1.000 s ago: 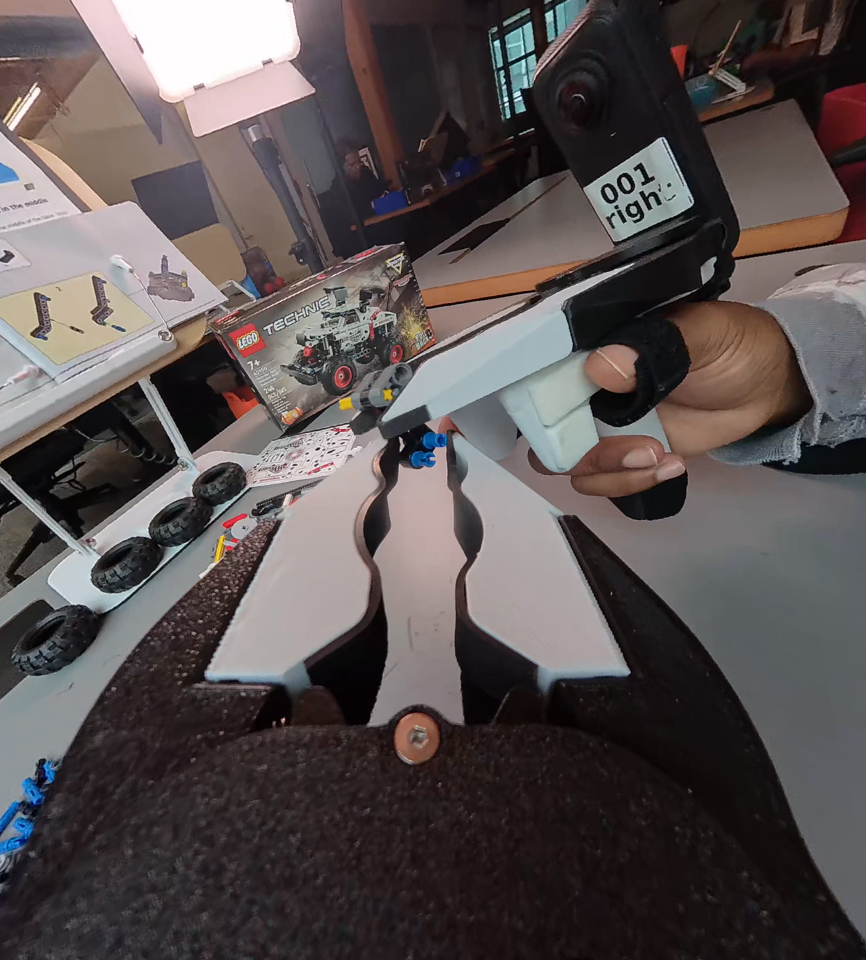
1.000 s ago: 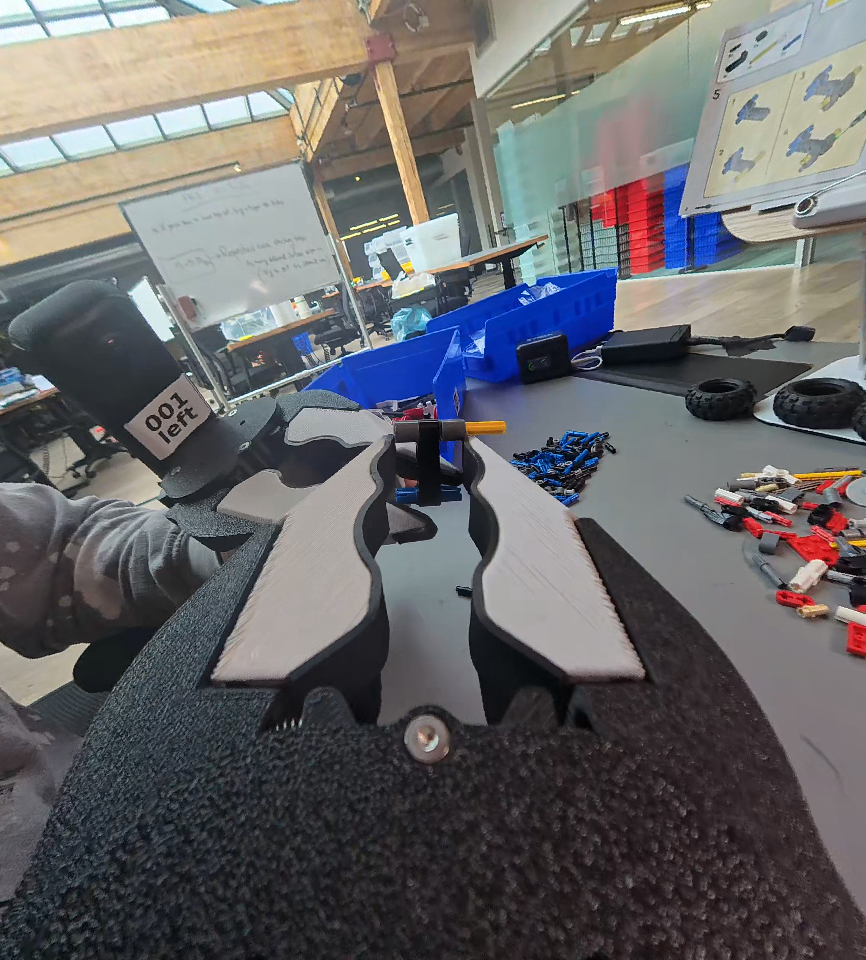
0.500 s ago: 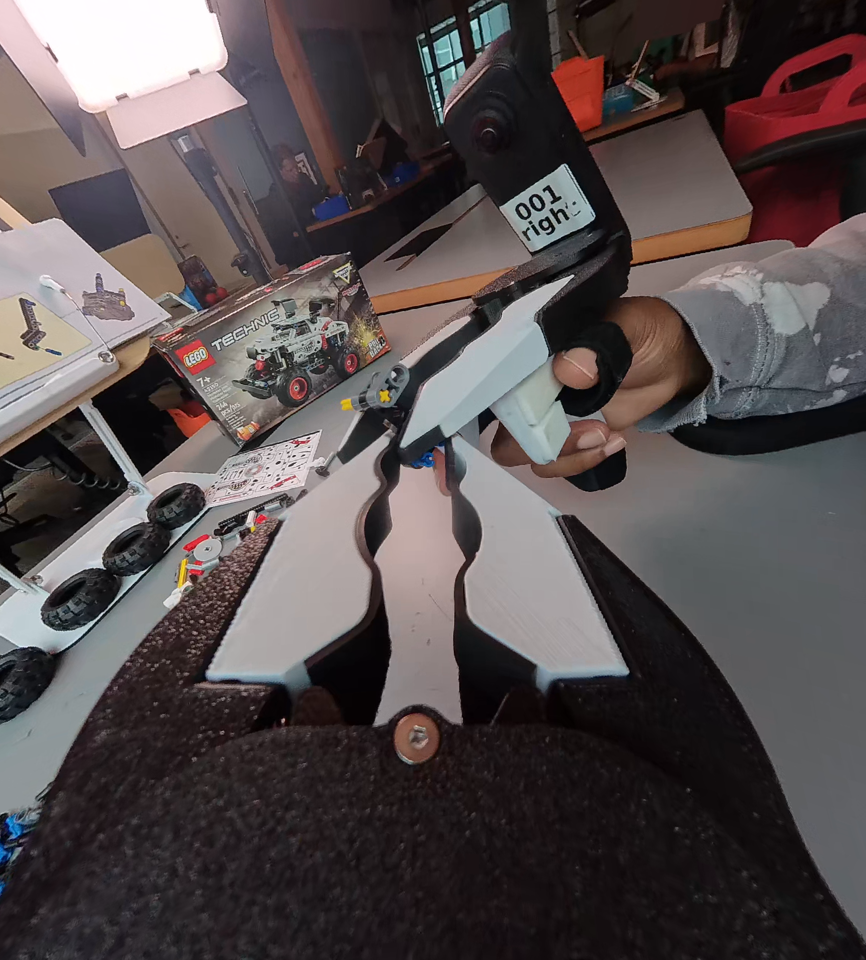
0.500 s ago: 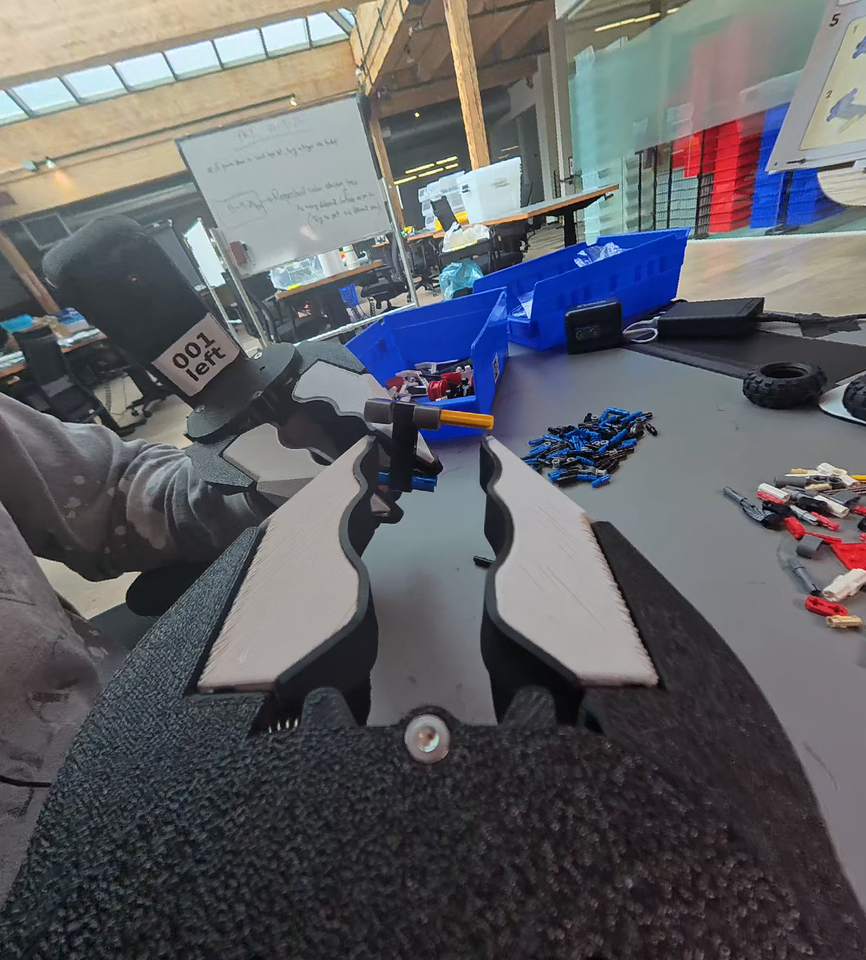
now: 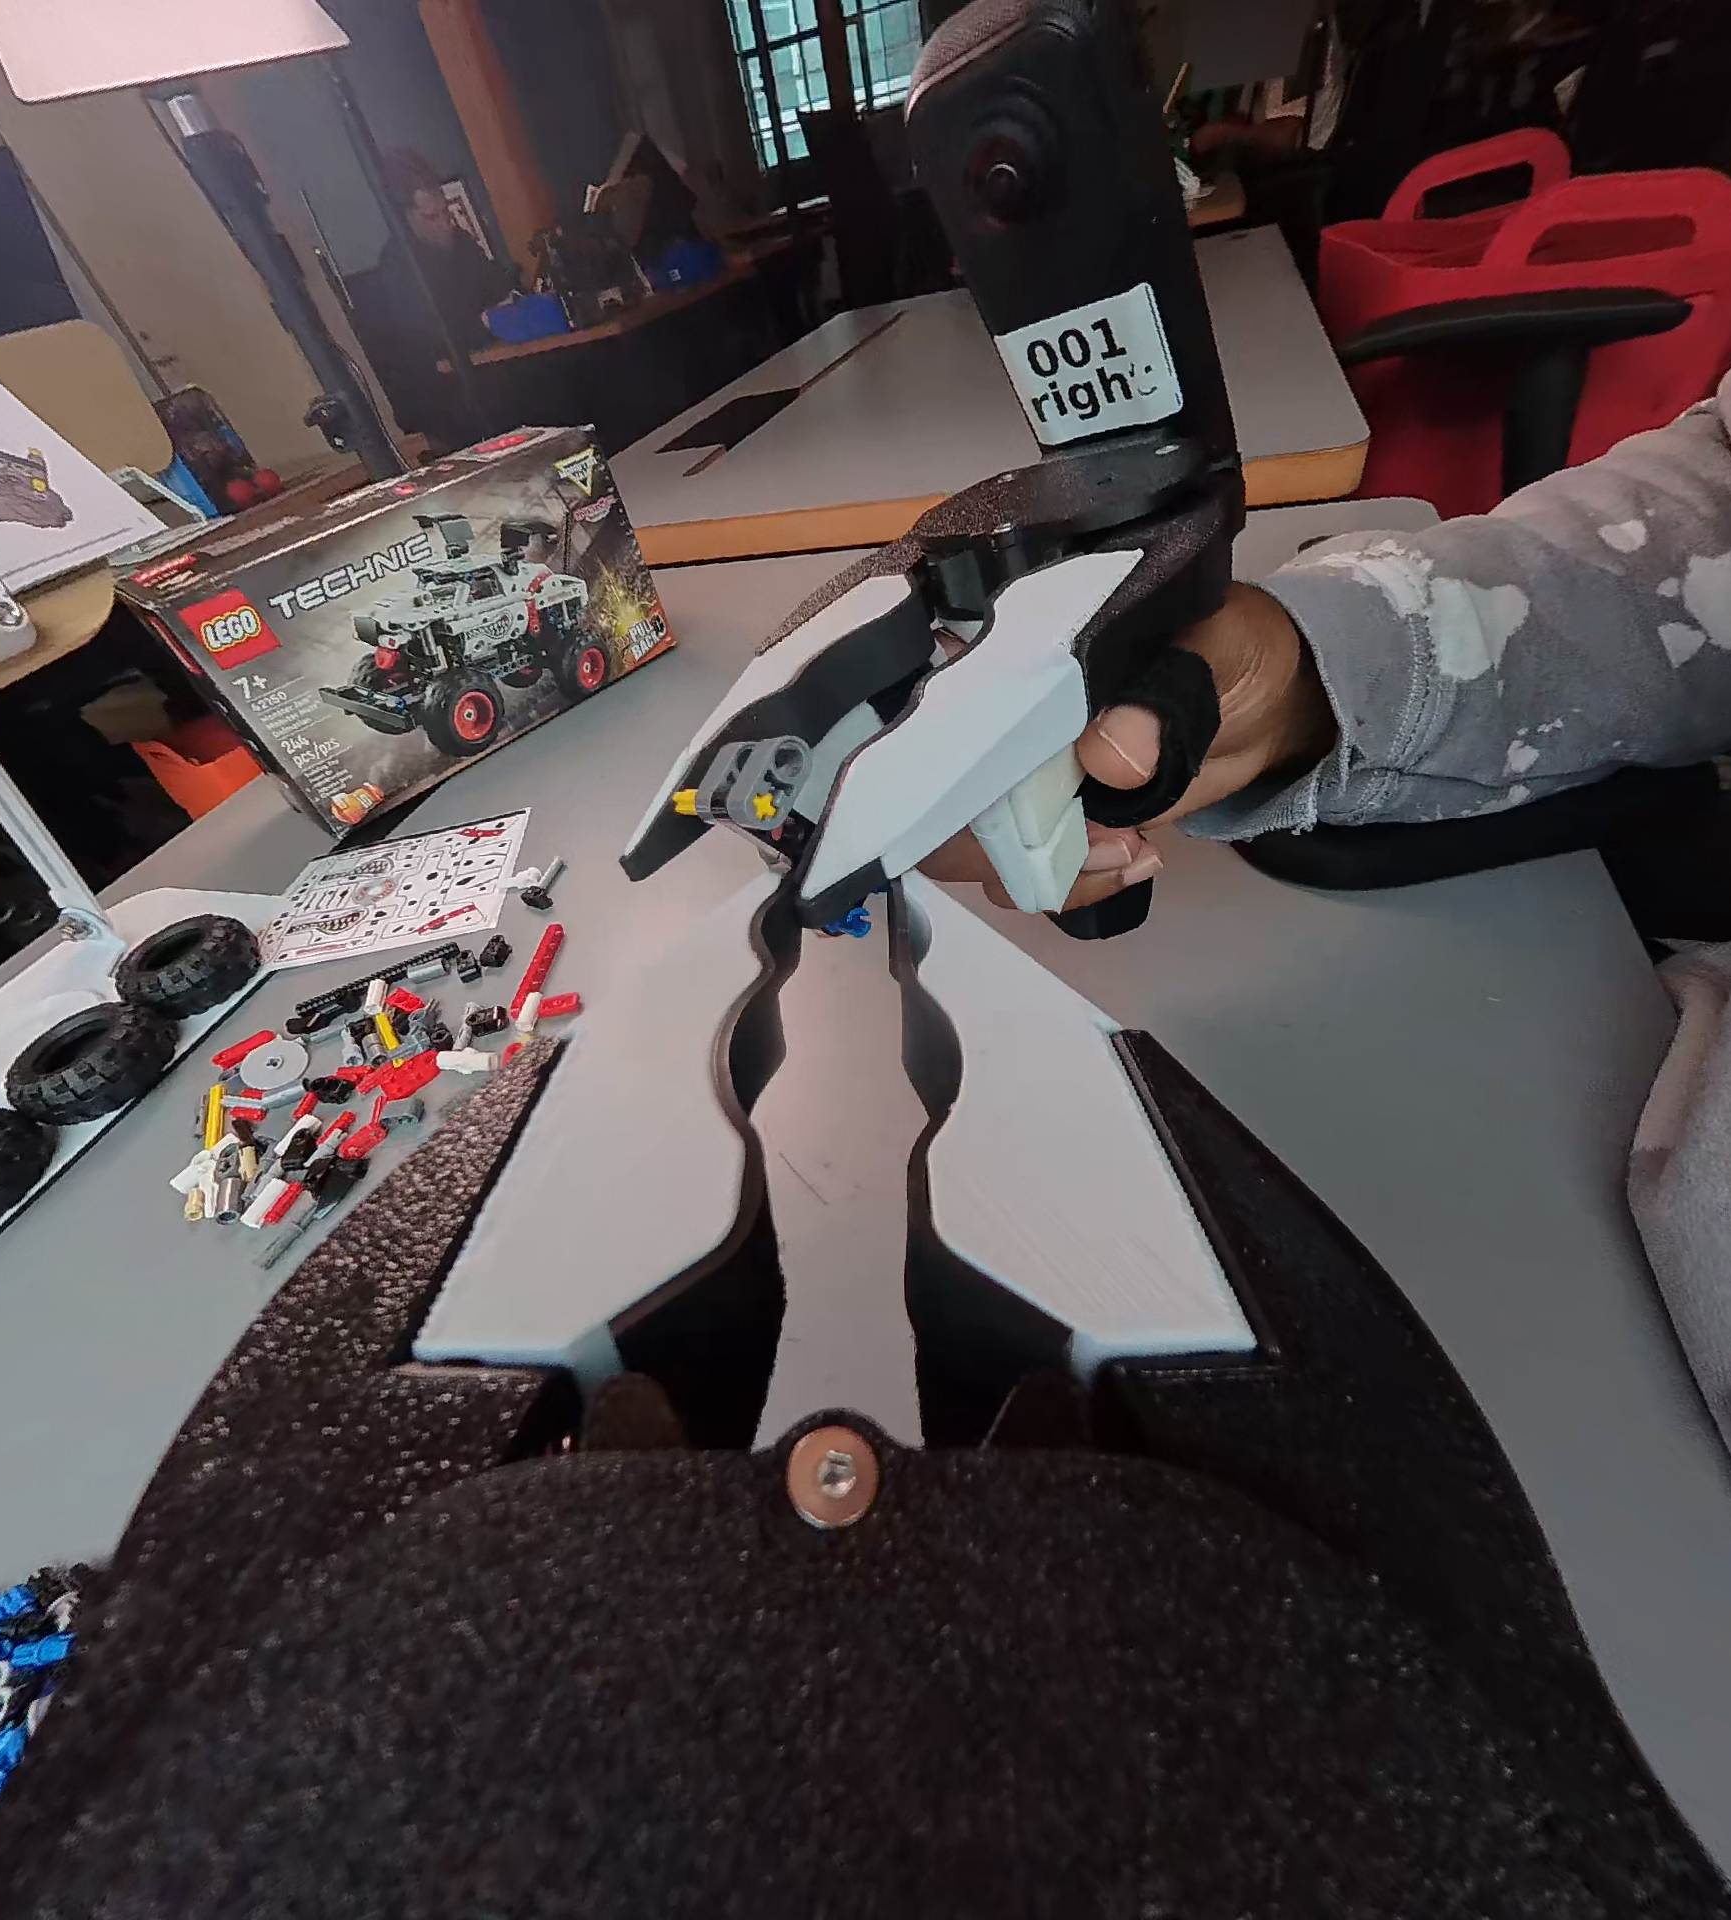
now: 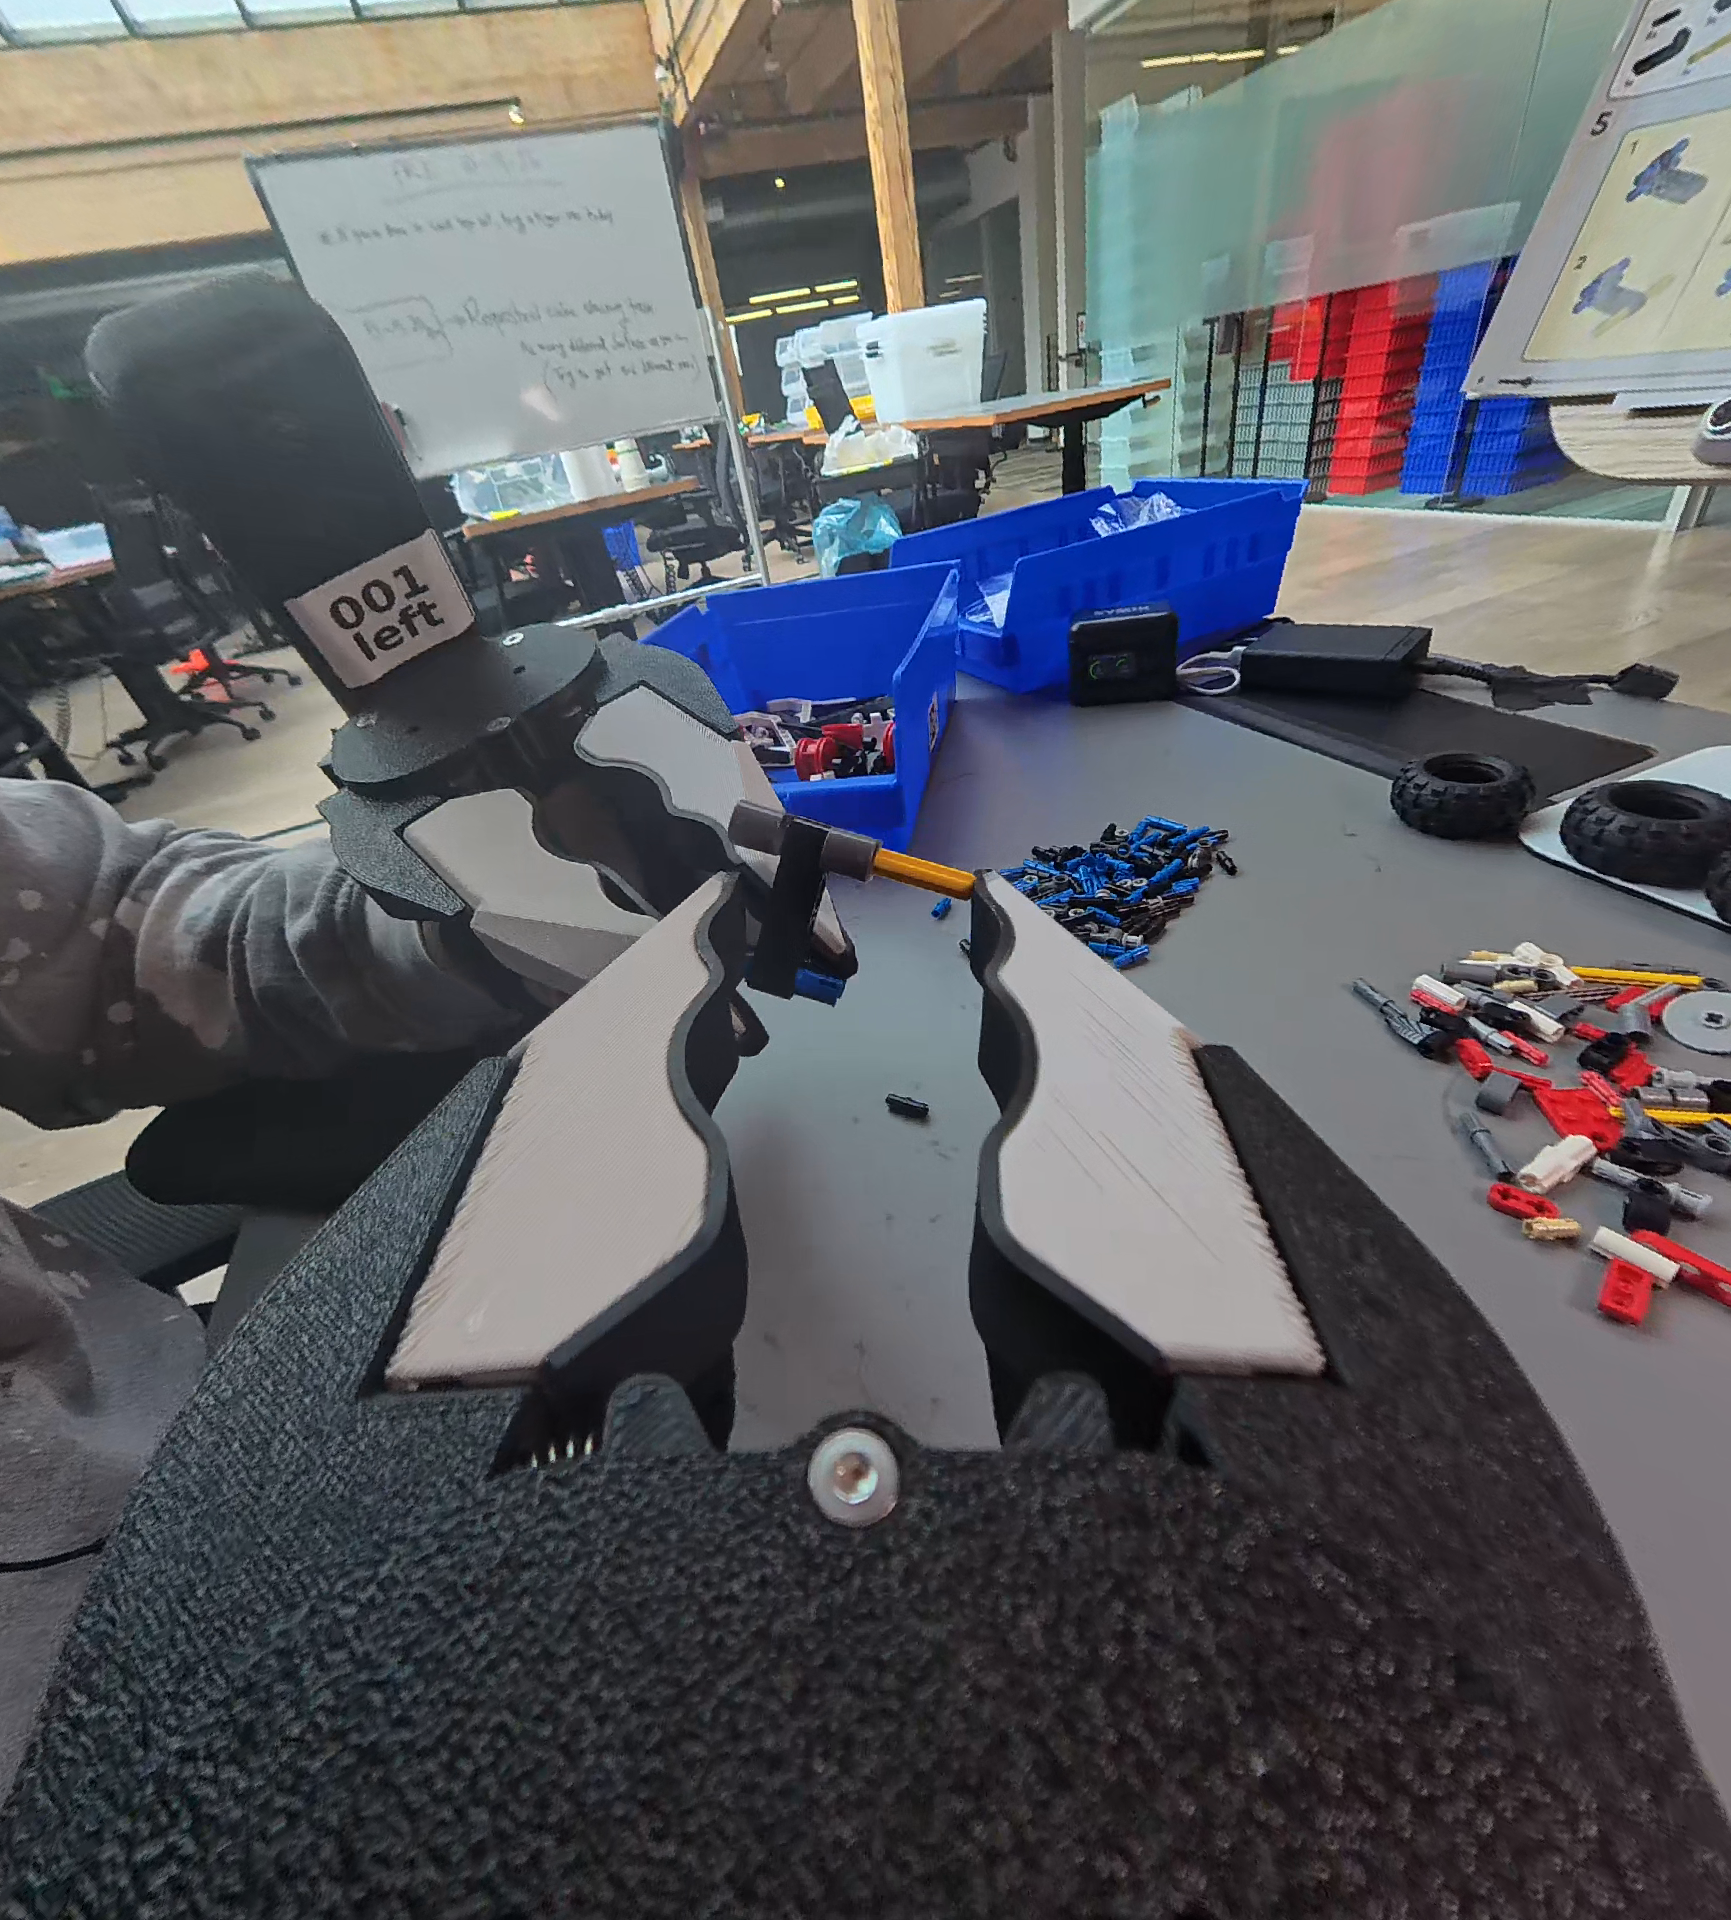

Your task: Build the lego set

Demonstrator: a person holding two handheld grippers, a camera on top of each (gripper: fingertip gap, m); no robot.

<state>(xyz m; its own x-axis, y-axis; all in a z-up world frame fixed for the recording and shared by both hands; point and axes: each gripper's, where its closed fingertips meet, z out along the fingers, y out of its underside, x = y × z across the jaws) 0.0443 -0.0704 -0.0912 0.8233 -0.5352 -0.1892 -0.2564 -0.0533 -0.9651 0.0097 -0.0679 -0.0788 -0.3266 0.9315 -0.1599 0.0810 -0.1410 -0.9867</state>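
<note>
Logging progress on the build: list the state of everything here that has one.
left gripper: shut on small assembly
right gripper: open
tyres: loose, unmounted
blue bin: open, parts inside
instruction booklet: open on stand

- Left gripper [image 5: 833, 920]: rough, grainy black plastic body, pale finely ribbed matt fingers [image 5: 591, 1184]
- Table [image 5: 1360, 1122]: smooth matt grey top
- Tyres [image 5: 87, 1060]: knobbly black rubber
- Lego box [image 5: 393, 634]: glossy printed cardboard
- Bins [image 6: 840, 665]: shiny blue plastic
- Sleeve [image 5: 1567, 665]: soft mottled grey cloth
- Screw [image 6: 850, 1477]: bright metal
</note>
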